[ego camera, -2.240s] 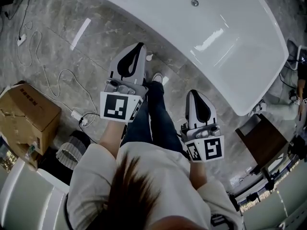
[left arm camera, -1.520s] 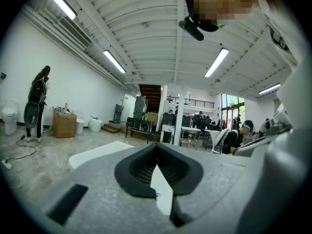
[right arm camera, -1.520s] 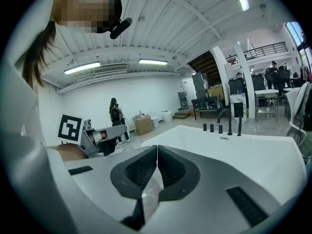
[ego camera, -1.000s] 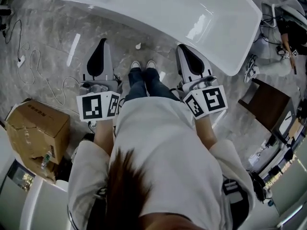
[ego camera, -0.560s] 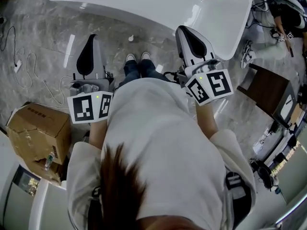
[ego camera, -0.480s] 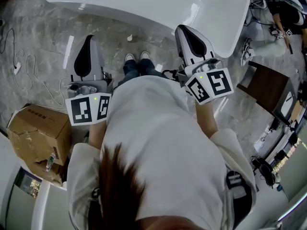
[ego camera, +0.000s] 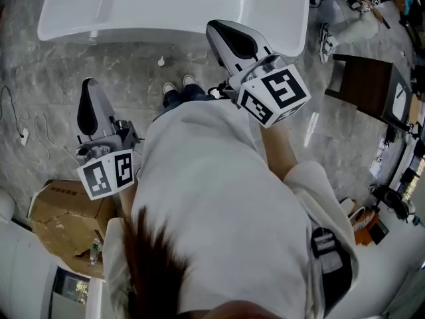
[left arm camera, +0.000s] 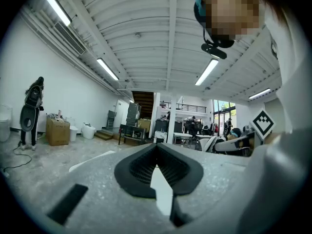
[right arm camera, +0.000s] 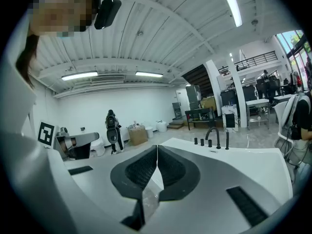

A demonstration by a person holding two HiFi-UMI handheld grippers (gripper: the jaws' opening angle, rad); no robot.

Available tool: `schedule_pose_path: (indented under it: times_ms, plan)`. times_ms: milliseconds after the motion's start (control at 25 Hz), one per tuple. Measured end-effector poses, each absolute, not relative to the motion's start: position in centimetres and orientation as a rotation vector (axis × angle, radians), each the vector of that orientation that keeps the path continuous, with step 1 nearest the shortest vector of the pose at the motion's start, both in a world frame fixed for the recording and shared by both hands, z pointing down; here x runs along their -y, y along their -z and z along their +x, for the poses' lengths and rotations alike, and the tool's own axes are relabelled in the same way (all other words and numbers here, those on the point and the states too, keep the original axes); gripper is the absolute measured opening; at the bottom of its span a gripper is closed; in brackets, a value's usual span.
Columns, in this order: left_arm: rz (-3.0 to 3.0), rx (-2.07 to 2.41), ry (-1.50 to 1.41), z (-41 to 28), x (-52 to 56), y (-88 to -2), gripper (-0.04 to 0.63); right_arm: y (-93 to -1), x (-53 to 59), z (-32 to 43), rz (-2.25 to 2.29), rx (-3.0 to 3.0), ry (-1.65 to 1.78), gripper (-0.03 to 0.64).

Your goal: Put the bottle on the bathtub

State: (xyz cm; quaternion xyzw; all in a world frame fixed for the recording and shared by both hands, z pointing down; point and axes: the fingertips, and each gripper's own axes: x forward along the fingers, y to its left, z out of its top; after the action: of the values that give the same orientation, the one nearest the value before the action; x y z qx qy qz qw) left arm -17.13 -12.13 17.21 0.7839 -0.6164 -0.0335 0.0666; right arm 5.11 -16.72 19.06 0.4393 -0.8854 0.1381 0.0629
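Across all three views no bottle can be made out, neither on the glossy white bathtub (ego camera: 199,5) nor in either tool. A small pale thing (ego camera: 161,62) lies on the grey marble floor (ego camera: 40,105) just before the tub, too small to identify.

Both jaws of the left gripper (ego camera: 88,86) meet with nothing between them. It is held level over the floor, away from the tub. The right gripper (ego camera: 216,26) is likewise closed and empty, and its tip reaches over the tub's near rim. Its own view shows the black curved faucet (right arm camera: 213,136) on the far edge. A brown cardboard box (ego camera: 63,214) sits behind the left hand.

Judging by this, the placing is either finished somewhere unseen or not begun. If not begun, the bottle must still be found, grasped, carried and set on the rim.
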Motion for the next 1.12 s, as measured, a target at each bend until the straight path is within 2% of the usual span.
schedule_pose_path:
  times_ms: [520, 1120]
  plan:
    - [2.348, 1.787, 0.041, -14.8, 13.7, -18.6, 0.014, -19.7, 18.0, 2.3, 1.083, 2.71, -0.424, 0.014]
    - [2.354, 1.703, 0.027, -13.7, 14.2, -19.2, 0.014, -18.1, 18.1, 1.8, 1.002, 2.758, -0.423, 0.014]
